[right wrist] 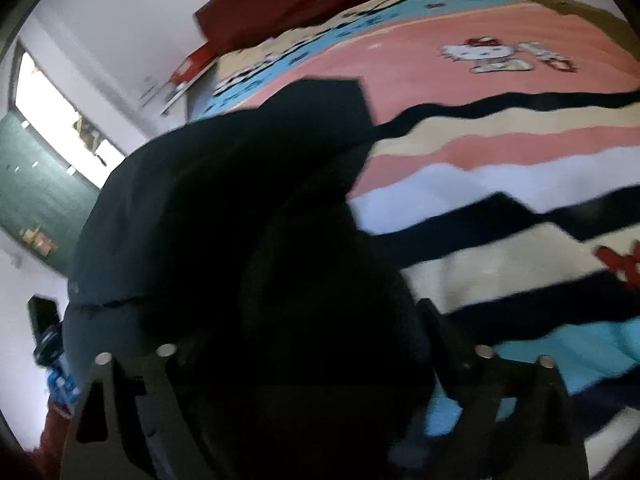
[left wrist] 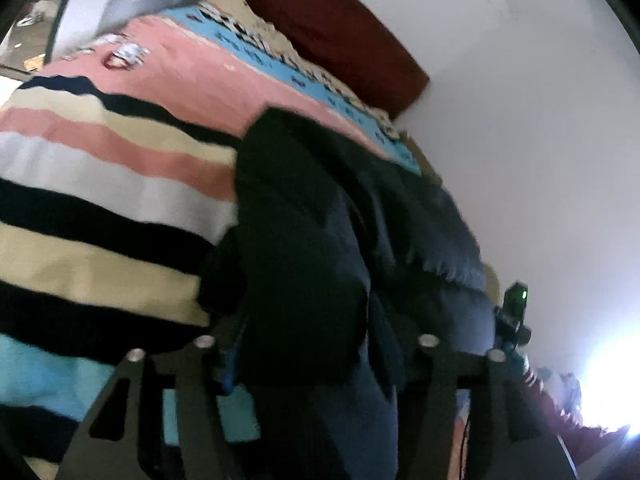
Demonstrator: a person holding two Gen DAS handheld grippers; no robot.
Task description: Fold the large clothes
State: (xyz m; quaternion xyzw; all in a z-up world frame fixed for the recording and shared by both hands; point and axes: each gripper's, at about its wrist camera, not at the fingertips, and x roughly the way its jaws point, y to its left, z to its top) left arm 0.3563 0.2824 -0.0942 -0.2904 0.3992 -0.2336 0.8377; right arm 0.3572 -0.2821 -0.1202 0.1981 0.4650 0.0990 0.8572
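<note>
Dark garment [left wrist: 312,240] bunched between the fingers of my left gripper [left wrist: 316,364] and right gripper [right wrist: 320,364], over striped bedspread [right wrist: 500,184]; grip on cloth unclear.

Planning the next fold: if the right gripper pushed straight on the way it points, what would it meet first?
The dark navy cloth garment. It already fills the space between the right gripper fingers and bulges ahead of them, so it comes first. Beyond it lies the striped bedspread, though blur leaves depth unclear.

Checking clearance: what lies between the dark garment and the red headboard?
Left wrist view: only striped pink-and-blue bedspread lies between dark navy garment and red headboard.
</note>
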